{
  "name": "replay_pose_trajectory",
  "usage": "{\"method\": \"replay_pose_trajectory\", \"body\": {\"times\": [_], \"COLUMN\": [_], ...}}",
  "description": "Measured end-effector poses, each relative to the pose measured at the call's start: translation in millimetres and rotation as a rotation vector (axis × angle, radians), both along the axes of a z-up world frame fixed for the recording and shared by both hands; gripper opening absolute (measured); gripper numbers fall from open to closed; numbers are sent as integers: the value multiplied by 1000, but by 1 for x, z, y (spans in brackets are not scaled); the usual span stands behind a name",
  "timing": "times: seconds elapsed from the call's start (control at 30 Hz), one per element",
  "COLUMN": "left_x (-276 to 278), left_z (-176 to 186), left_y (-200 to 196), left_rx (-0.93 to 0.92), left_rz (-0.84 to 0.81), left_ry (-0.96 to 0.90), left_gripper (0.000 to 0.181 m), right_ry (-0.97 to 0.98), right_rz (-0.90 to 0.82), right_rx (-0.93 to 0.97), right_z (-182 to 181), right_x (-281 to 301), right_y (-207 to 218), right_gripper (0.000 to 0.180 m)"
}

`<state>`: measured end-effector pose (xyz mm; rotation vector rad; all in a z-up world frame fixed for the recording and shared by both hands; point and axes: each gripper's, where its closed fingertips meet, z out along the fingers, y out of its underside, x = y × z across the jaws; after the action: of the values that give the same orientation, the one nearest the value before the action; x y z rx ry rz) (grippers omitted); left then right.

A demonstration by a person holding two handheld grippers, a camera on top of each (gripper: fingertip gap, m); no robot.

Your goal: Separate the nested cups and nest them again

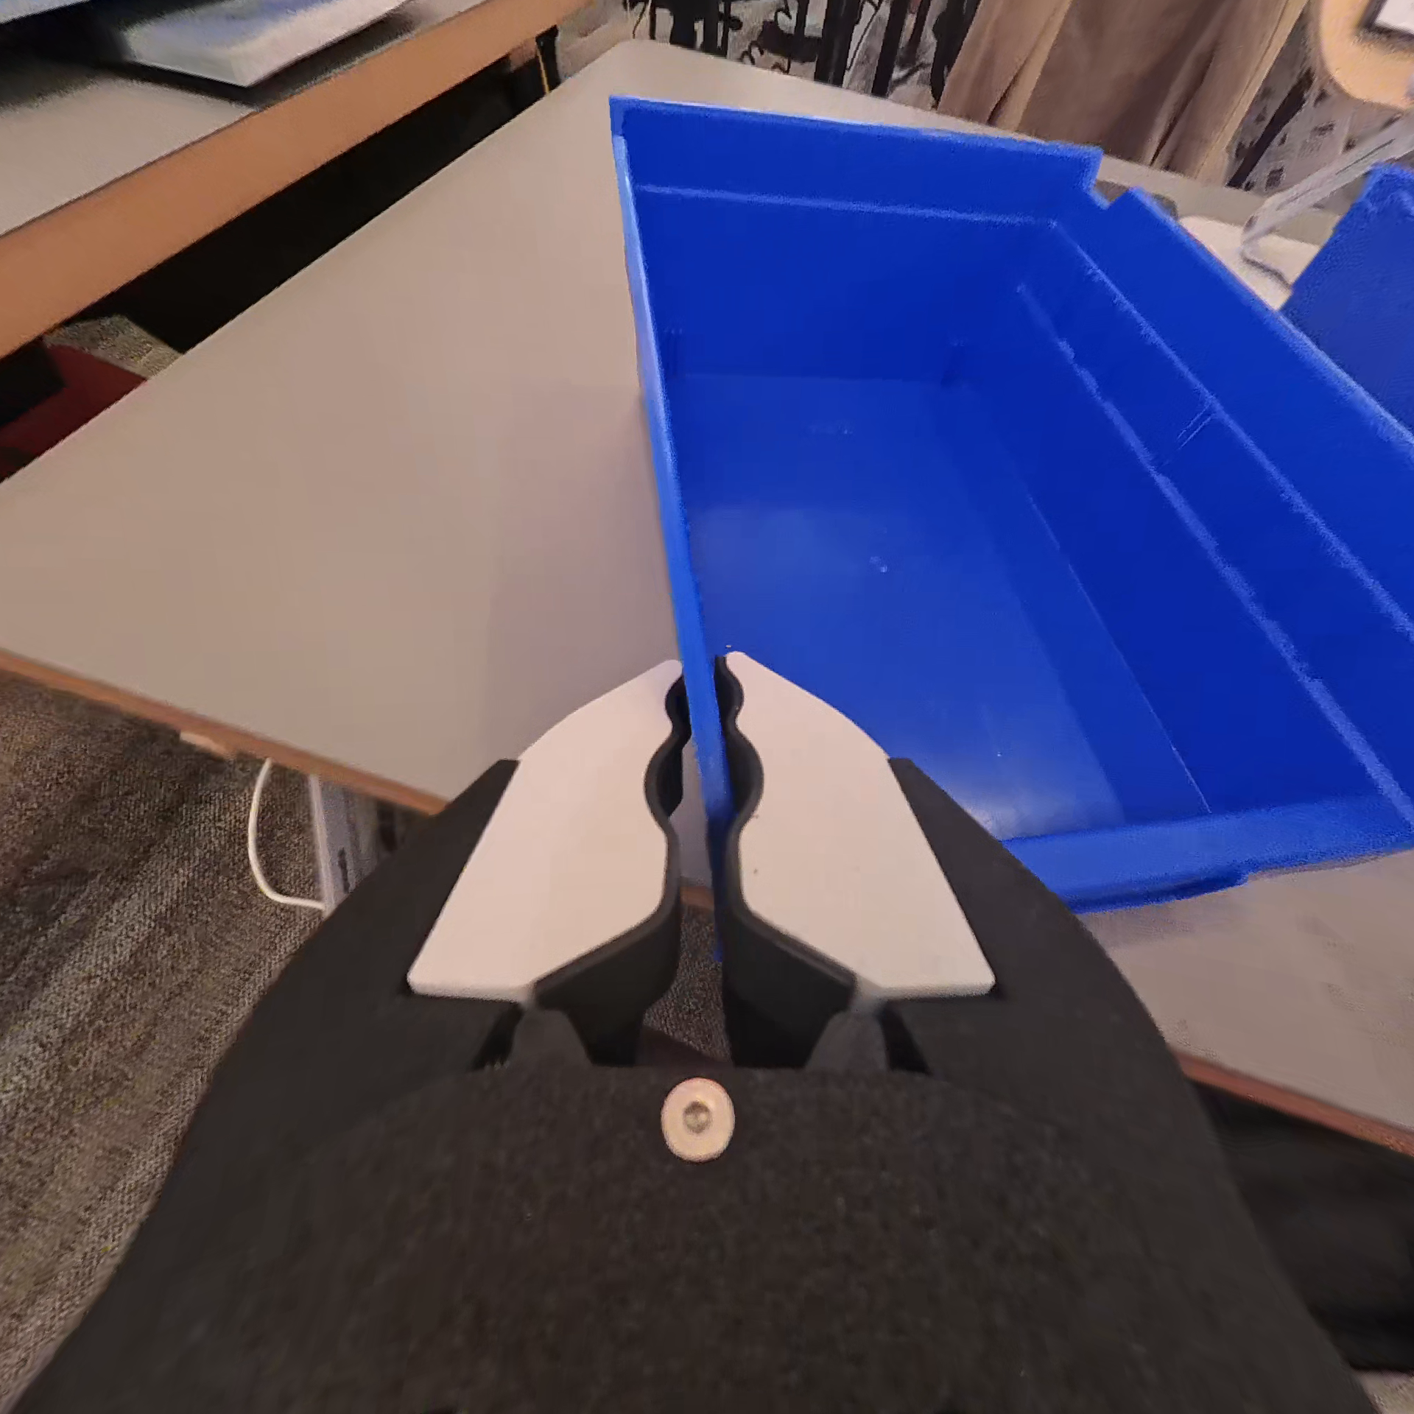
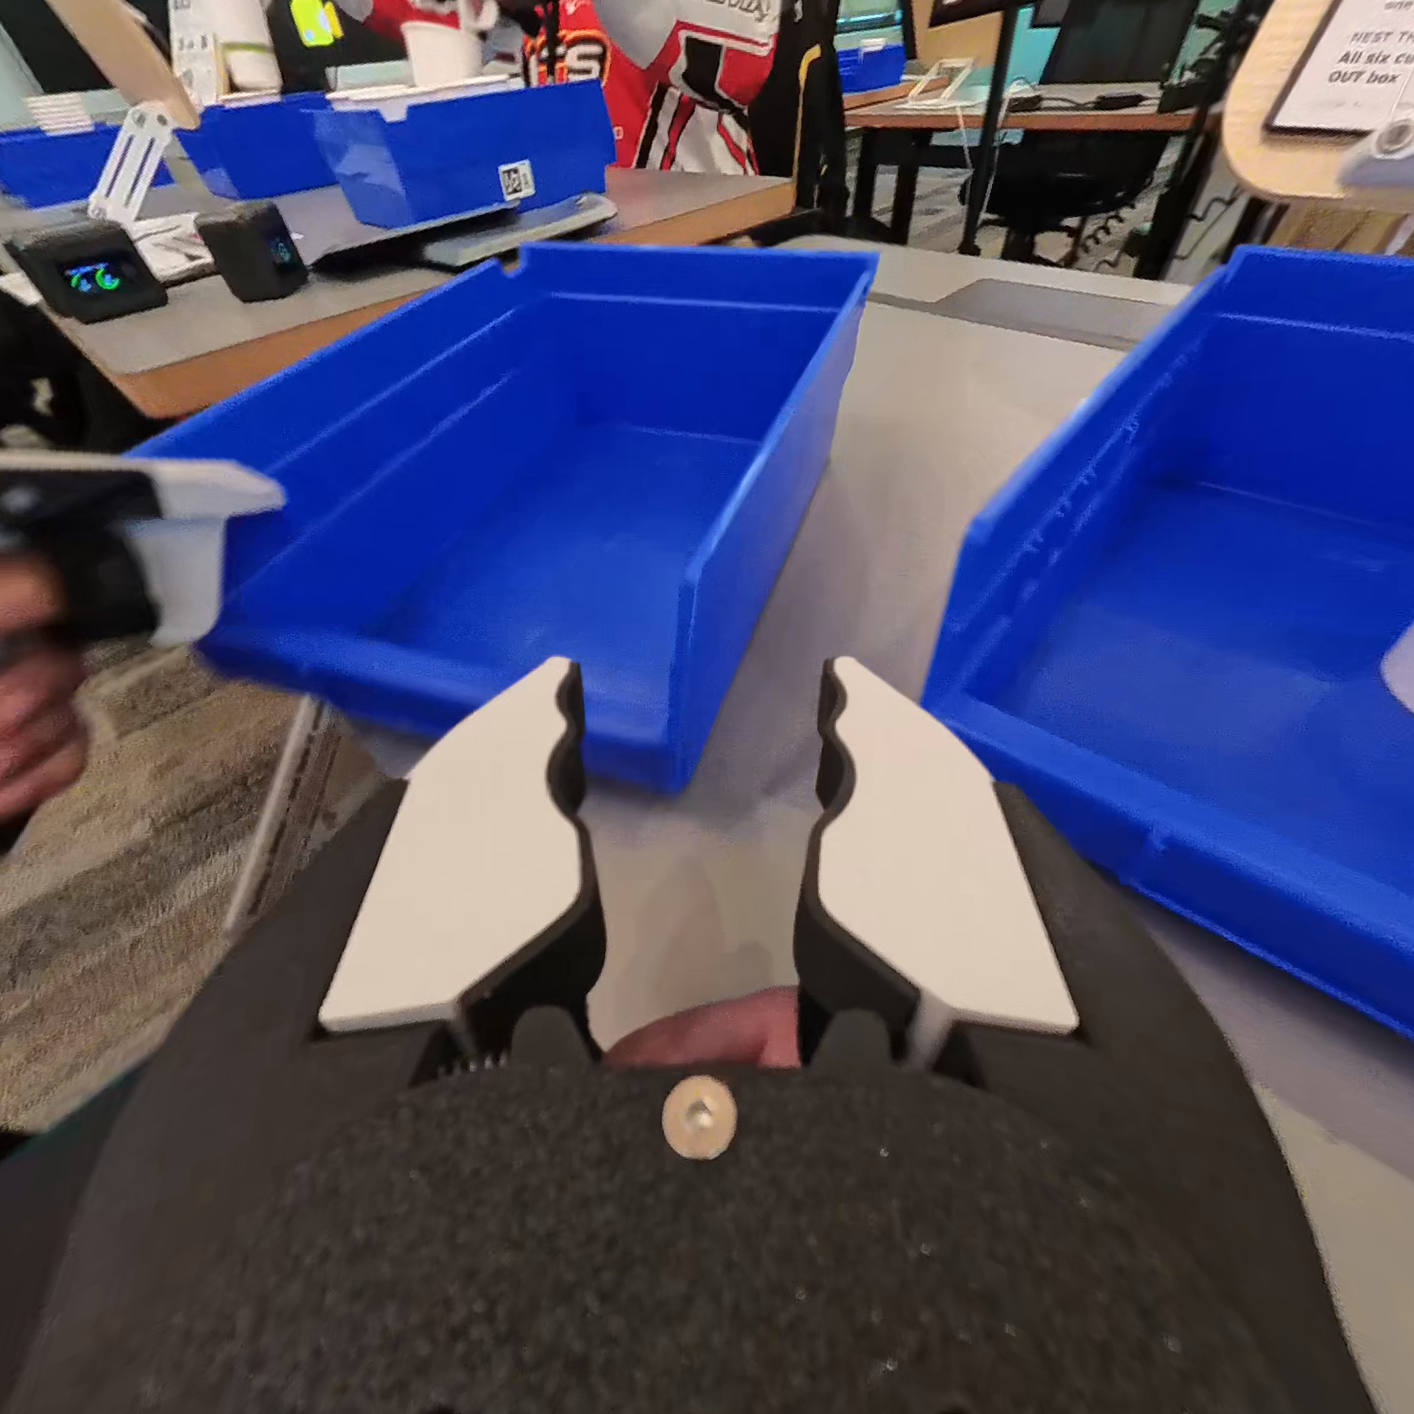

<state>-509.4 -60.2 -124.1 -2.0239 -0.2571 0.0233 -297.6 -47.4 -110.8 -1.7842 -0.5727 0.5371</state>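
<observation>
Your left gripper (image 1: 702, 673) is clamped on the left side wall of the blue bin (image 1: 880, 535), 1 finger outside the wall and 1 inside, near the bin's low front corner; that bin sits on the grey table (image 1: 344, 497) with nothing lying on its floor; from the right wrist view you see the same bin (image 2: 535, 490) ahead and slightly left, with the left gripper (image 2: 184, 535) blurred at its left rim. Your right gripper (image 2: 700, 673) hangs above the table (image 2: 903, 459) with its jaws apart and nothing between them, pointing at the strip of bare table between the 2 bins; the second blue bin (image 2: 1194, 627) stands to the right, apart from the first, with a small pale edge (image 2: 1400, 673) showing at the frame border inside it; whether that is a cup you cannot tell. No cup is clearly in sight in either view. Behind, another table (image 2: 229, 337) carries more blue bins (image 2: 459, 161) and 2 small black devices (image 2: 92, 275).
</observation>
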Motion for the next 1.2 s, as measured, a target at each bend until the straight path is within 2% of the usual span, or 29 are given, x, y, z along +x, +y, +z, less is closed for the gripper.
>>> {"method": "replay_pose_trajectory", "body": {"times": [0.03,0.13,0.17,0.23,0.37,0.47,0.57,0.77,0.9,1.03,1.2], "left_x": [2,9,11,12,18,25,47,153,257,374,505], "left_z": [0,1,2,5,23,51,99,204,248,253,202], "left_y": [-10,-32,-38,-48,-63,-66,-54,-1,43,81,104], "left_rx": [8,31,43,60,158,248,373,583,632,589,460], "left_rz": [3,7,10,54,133,139,92,-131,-321,-494,-612], "left_ry": [-6,10,32,120,242,247,249,286,205,132,28], "left_gripper": [5,5,5,5,5,5,4,4,5,5,4], "right_ry": [13,27,43,33,26,78,124,195,196,132,58], "right_rz": [-16,-17,-19,-73,-104,-119,-174,-387,-549,-720,-862], "right_rx": [-3,-35,-54,-73,29,119,209,399,437,401,267], "right_z": [-1,-9,-10,-9,6,39,83,182,223,227,187], "right_x": [-8,-27,-30,-28,-29,-17,14,138,249,363,486], "right_y": [4,11,13,22,22,17,20,34,38,38,35], "right_gripper": [56,22,24,5,6,5,5,5,5,5,5]}}
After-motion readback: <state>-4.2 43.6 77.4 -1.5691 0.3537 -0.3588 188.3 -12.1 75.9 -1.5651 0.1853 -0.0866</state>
